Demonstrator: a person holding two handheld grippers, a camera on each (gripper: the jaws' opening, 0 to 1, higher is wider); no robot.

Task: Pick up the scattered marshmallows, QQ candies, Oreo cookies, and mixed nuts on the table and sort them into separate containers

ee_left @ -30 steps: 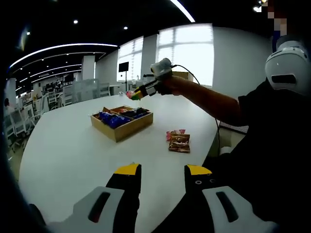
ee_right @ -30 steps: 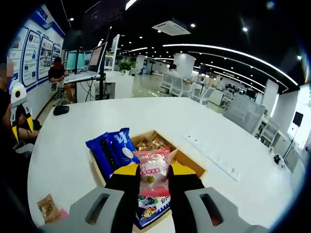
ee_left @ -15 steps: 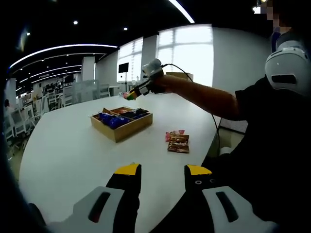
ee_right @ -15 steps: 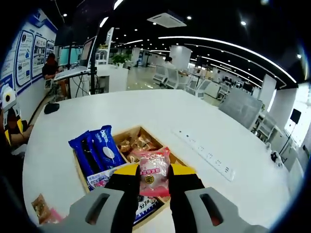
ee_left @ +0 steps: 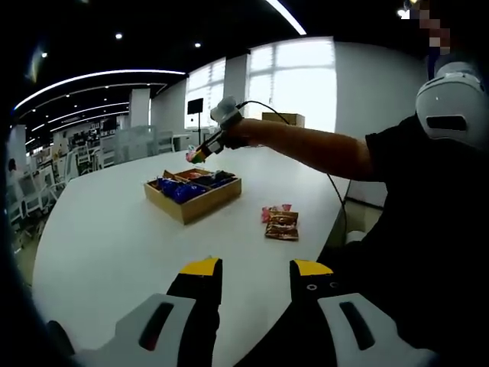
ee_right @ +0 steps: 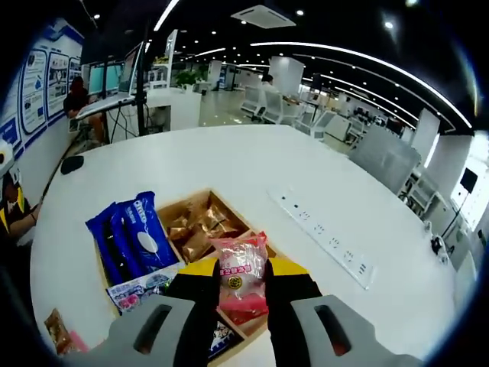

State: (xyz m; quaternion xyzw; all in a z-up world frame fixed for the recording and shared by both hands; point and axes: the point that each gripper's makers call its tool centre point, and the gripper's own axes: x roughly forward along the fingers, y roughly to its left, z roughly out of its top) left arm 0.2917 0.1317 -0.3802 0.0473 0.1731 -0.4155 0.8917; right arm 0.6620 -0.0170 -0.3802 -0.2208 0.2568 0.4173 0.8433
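Two views. Right gripper (ee_right: 242,277) pinches a pink candy packet (ee_right: 241,272) between its jaws, over the wooden tray (ee_right: 216,197). Since a second ago it has travelled across the tray: blue Oreo packs (ee_right: 127,243) now sit to the view's left and the brown-wrapped nut packets (ee_right: 195,227) lie just ahead of the packet. In the left gripper view the right gripper (ee_left: 201,152) has swung from beside the tray (ee_left: 205,203) to above it. Left gripper (ee_left: 250,267) hangs low near the table edge, jaws spread, nothing between them. Loose snack packets (ee_left: 280,223) lie near that edge. White table (ee_left: 107,237) is open beyond the tray; a power strip (ee_right: 324,238) lies alongside it.
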